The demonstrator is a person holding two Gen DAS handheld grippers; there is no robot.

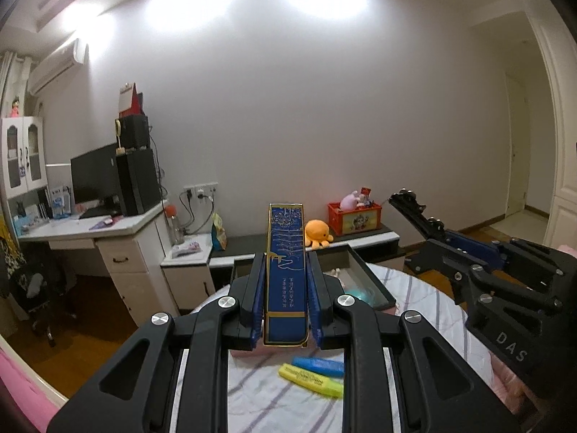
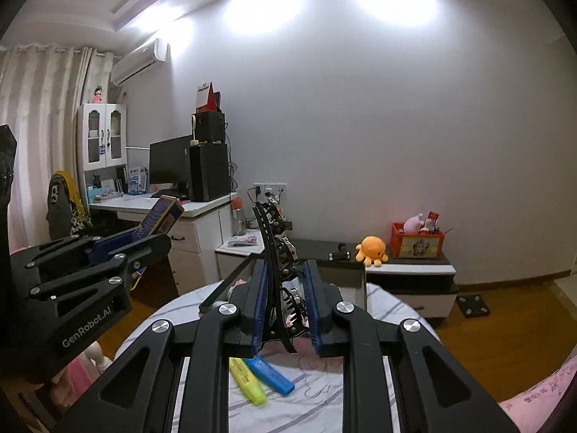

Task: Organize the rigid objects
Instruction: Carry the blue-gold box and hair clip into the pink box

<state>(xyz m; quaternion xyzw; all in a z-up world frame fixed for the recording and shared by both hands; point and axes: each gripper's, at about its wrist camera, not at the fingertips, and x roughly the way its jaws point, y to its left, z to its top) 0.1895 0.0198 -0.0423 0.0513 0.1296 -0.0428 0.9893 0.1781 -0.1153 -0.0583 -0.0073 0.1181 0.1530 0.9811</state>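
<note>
A long blue box with gold trim (image 1: 286,274) stands upright in my left gripper (image 1: 286,258), which is shut on its sides. The right gripper (image 2: 285,265) is shut on a black hair claw clip (image 2: 276,249) that sticks up past the fingertips. Each view shows the other gripper off to one side: the right gripper (image 1: 438,243) with the clip (image 1: 409,200), and the left gripper (image 2: 157,243) with the box (image 2: 162,214). Both are raised above a striped bedsheet (image 1: 259,397). On it lie a yellow highlighter (image 1: 310,379) and a blue highlighter (image 1: 317,365).
A dark shallow tray (image 1: 373,276) rests on the bed just beyond the grippers, with small items inside. Behind it stand a low cabinet (image 2: 407,270) with an orange octopus plush (image 2: 371,249) and a red crate (image 2: 418,243), and a white desk (image 1: 119,231) at left.
</note>
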